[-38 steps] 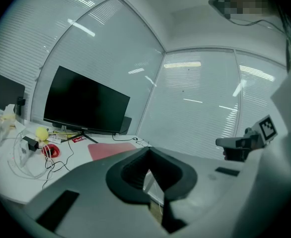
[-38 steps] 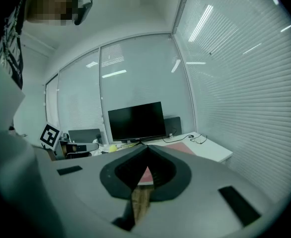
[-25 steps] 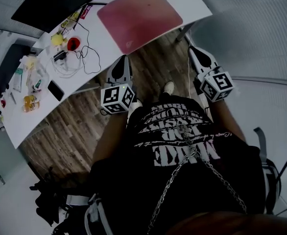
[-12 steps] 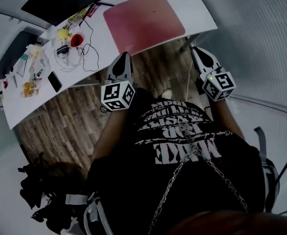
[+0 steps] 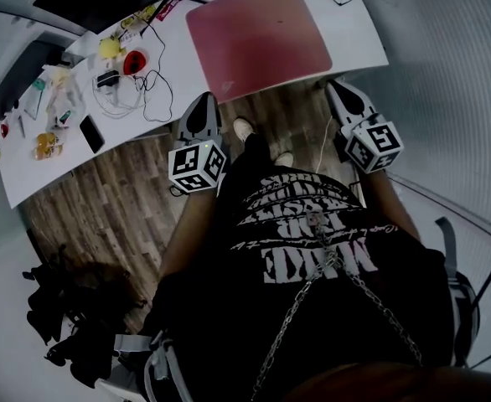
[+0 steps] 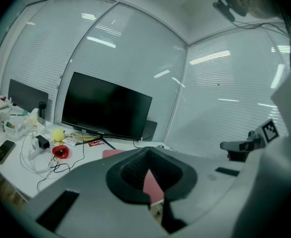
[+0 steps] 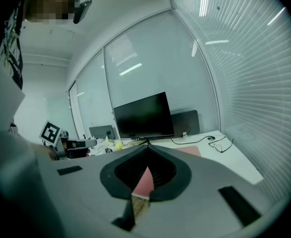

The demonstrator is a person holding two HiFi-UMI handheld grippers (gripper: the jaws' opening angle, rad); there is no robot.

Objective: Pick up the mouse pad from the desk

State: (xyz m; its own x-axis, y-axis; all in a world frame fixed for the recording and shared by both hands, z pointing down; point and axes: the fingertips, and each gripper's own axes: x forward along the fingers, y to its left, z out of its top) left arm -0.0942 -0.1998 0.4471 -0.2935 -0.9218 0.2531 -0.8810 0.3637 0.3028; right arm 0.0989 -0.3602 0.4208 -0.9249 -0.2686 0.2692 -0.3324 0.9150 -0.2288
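Likely thin, light, floppy mouse pad at 12 o'clock; pinch its near edge; left claw, right claw both closed, empty.

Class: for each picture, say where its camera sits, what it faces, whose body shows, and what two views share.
Head view: on the person's head, looking down at the desk and mouse pad; shirt, left gripper, right gripper show.
Left gripper view: rides that gripper, faces the monitor over shut jaws.
Right gripper view: likewise, jaws shut.
Shared: both gripper views see monitor and mouse pad.
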